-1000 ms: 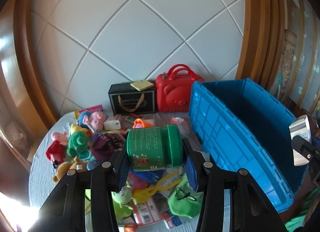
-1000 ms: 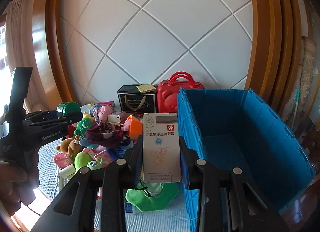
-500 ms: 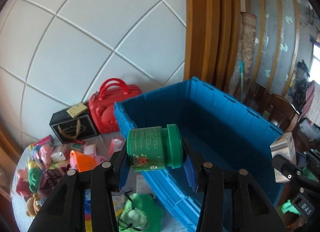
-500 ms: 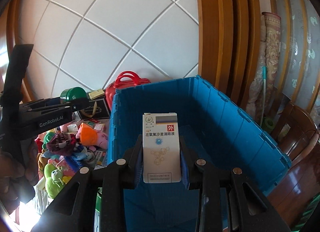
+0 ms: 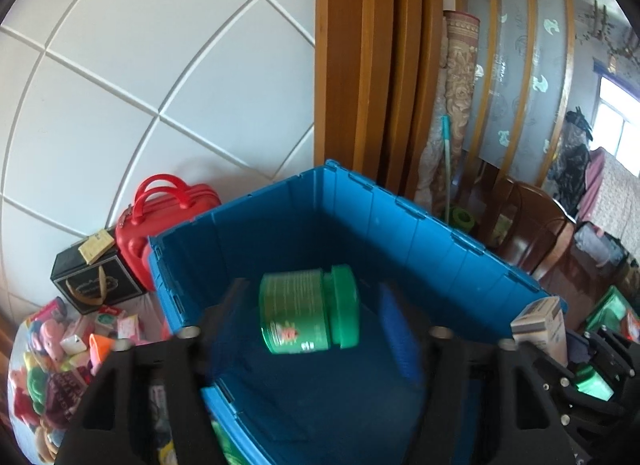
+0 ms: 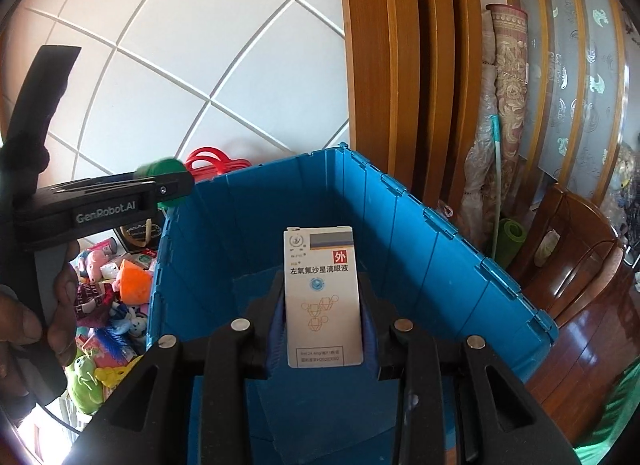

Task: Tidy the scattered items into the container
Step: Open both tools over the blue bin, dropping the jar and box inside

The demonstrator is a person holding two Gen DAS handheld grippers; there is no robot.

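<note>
In the left wrist view, a green jar (image 5: 308, 311) hangs loose between the spread, blurred fingers of my left gripper (image 5: 312, 321), over the inside of the blue crate (image 5: 280, 225). The jaws stand wide apart and do not touch the jar. In the right wrist view, my right gripper (image 6: 322, 329) is shut on a white medicine box (image 6: 322, 297), held upright over the blue crate (image 6: 440, 249). The left gripper (image 6: 160, 189) shows at the crate's left rim with the green jar (image 6: 162, 167). The box (image 5: 540, 325) also shows at the right of the left wrist view.
A red case (image 5: 164, 213) and a black gift box (image 5: 92, 281) stand behind the crate's left end. Plush toys and small packets (image 6: 116, 293) lie piled left of the crate. Wooden chairs (image 6: 580, 257) and a rolled rug (image 6: 504, 105) stand at the right.
Both grippers have moved right, from over the toy pile to over the crate. The left gripper has opened and let go of the green jar. The right still holds the box.
</note>
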